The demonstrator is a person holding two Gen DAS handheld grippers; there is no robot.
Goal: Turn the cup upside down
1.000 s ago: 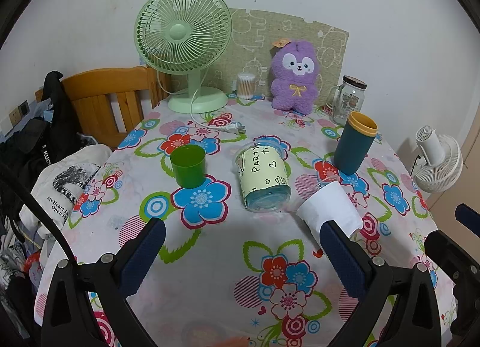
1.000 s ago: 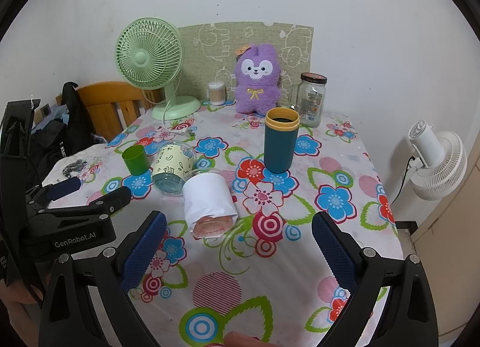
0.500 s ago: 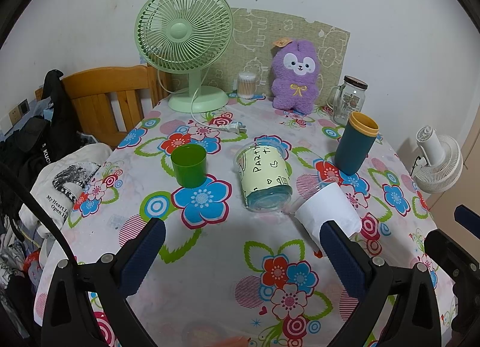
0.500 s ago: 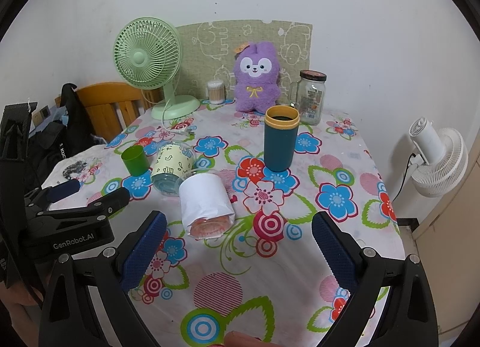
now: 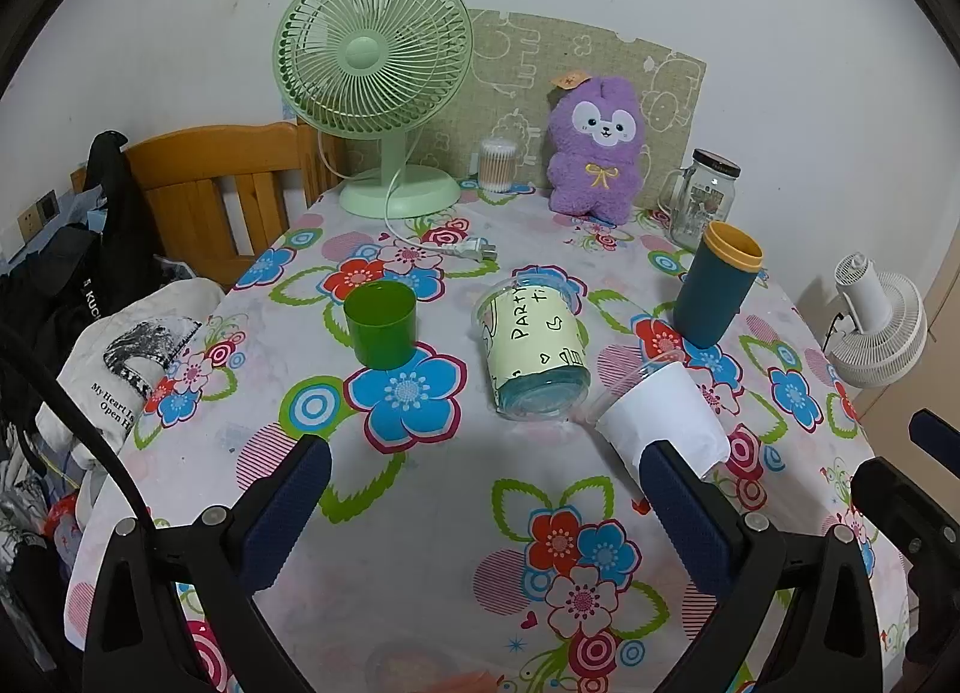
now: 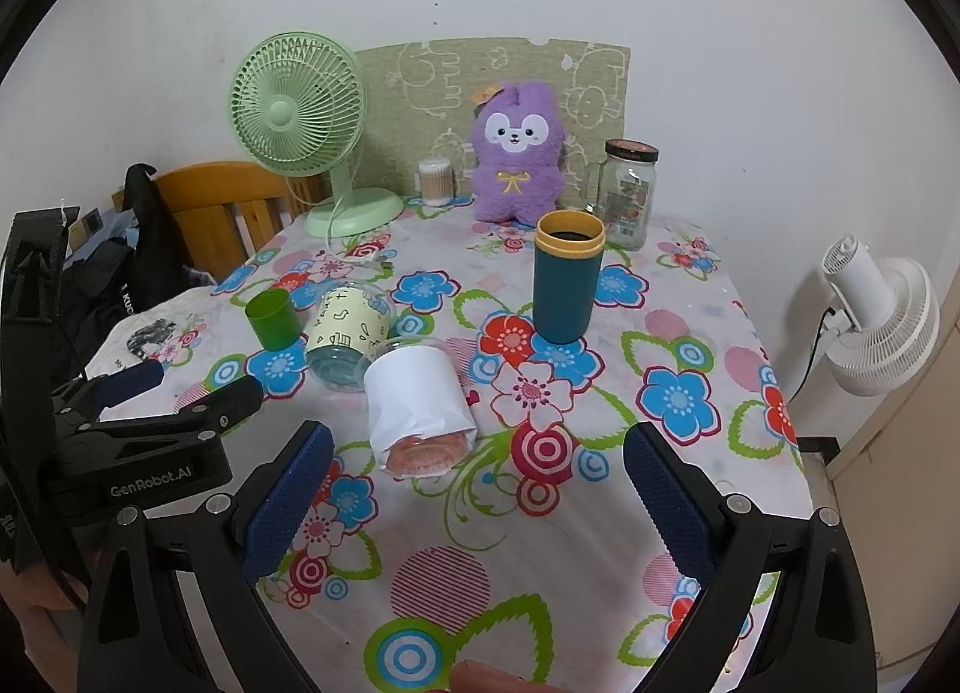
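Left wrist view: the left gripper (image 5: 480, 480) hangs above the near part of the floral tablecloth (image 5: 420, 543), its blue-padded fingers (image 5: 288, 504) spread wide with nothing between them. Ahead stands a green cup (image 5: 380, 324), upright, mouth up. Right of it a clear cup with a yellow "PARTY" sleeve (image 5: 534, 348) lies on its side, base toward the camera. Just beside that base, a white-sleeved clear cup (image 5: 657, 417) also lies on its side; the right finger pad overlaps its near end in the picture, and contact cannot be determined. A teal tumbler with a yellow rim (image 5: 717, 288) stands upright farther right. At the back: a green desk fan (image 5: 372, 75), a purple plush rabbit (image 5: 597, 147), a cotton-swab jar (image 5: 497, 165) and a glass mason jar (image 5: 702, 198). A wooden chair (image 5: 210, 189) stands at left; a white fan (image 5: 879, 321) stands off the table at right.

Right wrist view: the right gripper (image 6: 477, 489) hangs with fingers (image 6: 663, 498) spread wide, empty. The white-sleeved clear cup (image 6: 417, 405) lies on its side ahead of the gap, nearer the left finger, base toward the camera. The sleeved "PARTY" cup (image 6: 348, 333) lies just behind it, touching or nearly so. The green cup (image 6: 273, 318) stands upright left of those. The teal tumbler (image 6: 567, 285) stands upright, well apart to the right. The left gripper (image 6: 156, 393) appears at left, fingers parted.
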